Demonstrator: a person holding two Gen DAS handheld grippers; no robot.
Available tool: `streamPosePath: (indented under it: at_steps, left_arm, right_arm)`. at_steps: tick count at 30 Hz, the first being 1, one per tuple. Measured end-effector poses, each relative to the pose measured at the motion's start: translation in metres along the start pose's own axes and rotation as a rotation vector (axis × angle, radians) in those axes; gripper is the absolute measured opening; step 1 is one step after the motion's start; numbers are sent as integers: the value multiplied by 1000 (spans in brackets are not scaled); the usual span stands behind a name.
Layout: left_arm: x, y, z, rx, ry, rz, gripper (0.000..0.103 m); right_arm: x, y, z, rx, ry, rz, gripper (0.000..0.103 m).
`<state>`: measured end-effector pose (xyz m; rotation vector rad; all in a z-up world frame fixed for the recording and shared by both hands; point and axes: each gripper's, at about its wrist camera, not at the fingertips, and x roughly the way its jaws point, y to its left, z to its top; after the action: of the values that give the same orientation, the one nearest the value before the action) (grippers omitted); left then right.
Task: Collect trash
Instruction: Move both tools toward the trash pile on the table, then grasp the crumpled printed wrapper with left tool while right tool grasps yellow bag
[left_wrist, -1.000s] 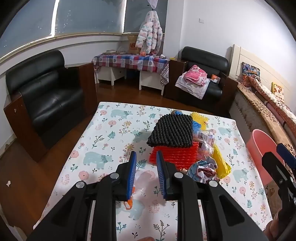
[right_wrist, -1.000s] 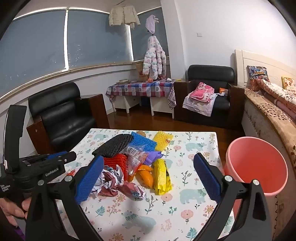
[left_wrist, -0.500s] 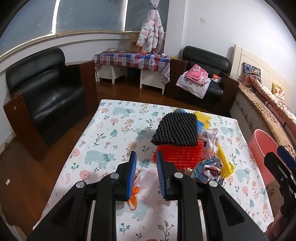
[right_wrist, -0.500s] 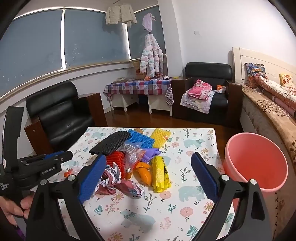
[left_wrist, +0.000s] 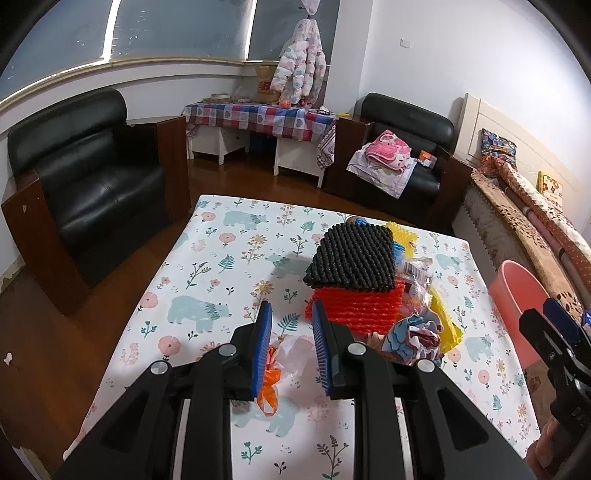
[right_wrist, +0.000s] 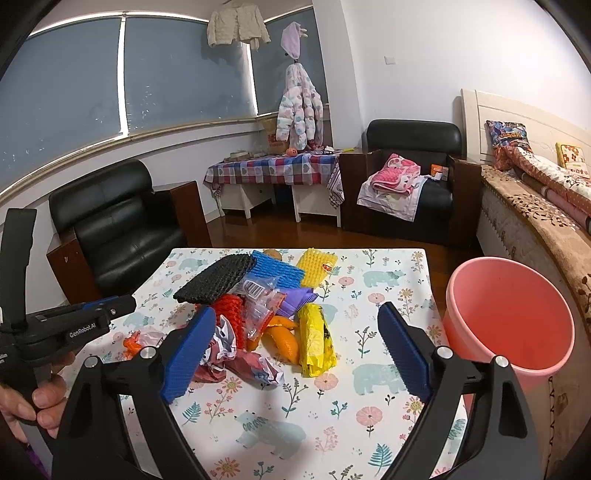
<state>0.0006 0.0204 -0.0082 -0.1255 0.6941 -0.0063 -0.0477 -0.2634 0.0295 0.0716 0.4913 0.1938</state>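
Left fingers (left_wrist: 290, 345) grasping orange-clear wrapper (left_wrist: 275, 363), right fingers (right_wrist: 295, 354) released above bear-print tablecloth (right_wrist: 380, 277)

- "GenRobot.AI" in white on the black body of the left gripper (right_wrist: 110, 304);
- other print there and on the wrappers is too small to read.

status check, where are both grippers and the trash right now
Left gripper part open around clear-and-orange wrapper, grip unclear. Right gripper wide open, empty, above trash pile. Pink bucket at table edge, nothing blocking.
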Motion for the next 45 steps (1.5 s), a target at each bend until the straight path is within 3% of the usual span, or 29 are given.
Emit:
streamPosePath:
  at_steps: [17, 28, 38, 45]
  left_arm:
    - [-18, 21, -10, 30, 13, -16, 39]
    - [-24, -1, -12, 101, 15, -145, 40]
    - [-26, -27, -10, 176, 17, -310, 42]
    - [-10, -45, -14, 233, 53, -349, 42]
  right_arm:
    - [5, 1, -2, 2, 25, 9, 89]
    - [9, -10, -6, 22, 52, -8, 83]
    - [28, -15, -13, 42, 127, 14, 67]
    - [44, -20, -16, 74, 190, 32, 53]
